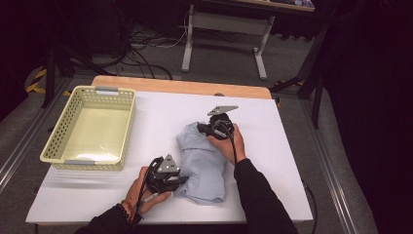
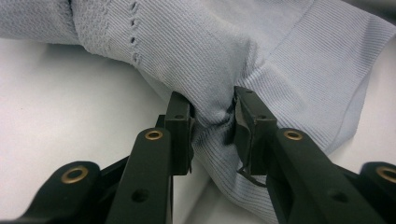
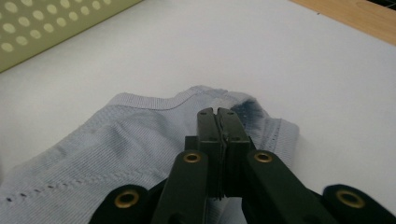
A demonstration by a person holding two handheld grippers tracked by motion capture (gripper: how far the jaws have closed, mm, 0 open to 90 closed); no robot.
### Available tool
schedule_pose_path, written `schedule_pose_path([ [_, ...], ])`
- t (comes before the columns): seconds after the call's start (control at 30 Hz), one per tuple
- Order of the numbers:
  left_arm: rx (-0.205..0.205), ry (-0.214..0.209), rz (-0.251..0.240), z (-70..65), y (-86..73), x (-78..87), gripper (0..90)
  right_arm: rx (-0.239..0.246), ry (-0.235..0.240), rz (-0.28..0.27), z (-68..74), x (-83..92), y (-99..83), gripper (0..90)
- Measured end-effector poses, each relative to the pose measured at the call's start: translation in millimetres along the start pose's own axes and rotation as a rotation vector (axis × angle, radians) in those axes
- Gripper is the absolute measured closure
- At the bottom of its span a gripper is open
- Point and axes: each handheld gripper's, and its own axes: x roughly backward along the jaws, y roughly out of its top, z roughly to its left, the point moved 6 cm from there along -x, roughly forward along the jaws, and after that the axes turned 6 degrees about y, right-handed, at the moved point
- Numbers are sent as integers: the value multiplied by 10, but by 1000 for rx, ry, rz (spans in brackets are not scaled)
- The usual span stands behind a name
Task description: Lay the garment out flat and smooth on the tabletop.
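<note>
High view: pale blue garment [image 1: 203, 163] lies mid-counter, basket [image 1: 90, 127] at 9 o'clock. Left gripper [image 1: 181, 179] pinches its near hem; right gripper [image 1: 201, 127] is clenched on its far edge. Next, likely a joint lift, keeping both pinches firm.

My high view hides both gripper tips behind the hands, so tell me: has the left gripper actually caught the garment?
Observer: Yes. In the left gripper view, the left gripper pinches a bunched fold of the light-blue knit garment, with both pads pressing on it.
Operator: And the right one?
Observer: The right gripper is shut, its jaws meeting over the garment's ribbed edge. I cannot tell whether any cloth is caught between them.
</note>
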Motion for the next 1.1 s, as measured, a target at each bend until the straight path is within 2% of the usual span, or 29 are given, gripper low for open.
schedule_pose_path([
  [0.1, -15, 9, 3, -13, 11, 18, 697, 7, -39, -33, -31, 74, 32, 896],
  [0.23, -11, 7, -2, -18, 13, 28, 691, 14, -108, -94, -71, 217, 85, 898],
  [0.4, -10, 11, -5, -40, 21, 44, 662, -2, -194, -166, -131, 411, 90, 900],
  [0.47, -26, 17, -1, -59, 26, 63, 671, -13, -234, -174, -180, 462, 53, 900],
  [0.6, -46, 31, 12, -106, 8, 109, 689, -45, -267, -188, -263, 507, -23, 900],
  [0.67, -47, 41, 14, -132, -11, 138, 697, -57, -268, -188, -288, 509, -45, 900],
  [0.73, -50, 43, 20, -150, -29, 153, 717, -57, -277, -190, -299, 515, -49, 900],
  [0.77, -57, 44, 25, -181, -57, 169, 748, -56, -288, -198, -317, 529, -47, 900],
  [0.87, -78, 39, 32, -283, -137, 223, 768, -52, -302, -198, -338, 526, -46, 900],
  [1.0, -85, 32, 31, -314, -160, 253, 848, -59, -316, -203, -359, 511, -49, 900],
  [1.03, -99, 34, 26, -328, -167, 266, 862, -62, -318, -204, -364, 499, -49, 900],
  [1.1, -100, 29, 28, -327, -172, 267, 871, -61, -328, -196, -370, 484, -54, 900],
])
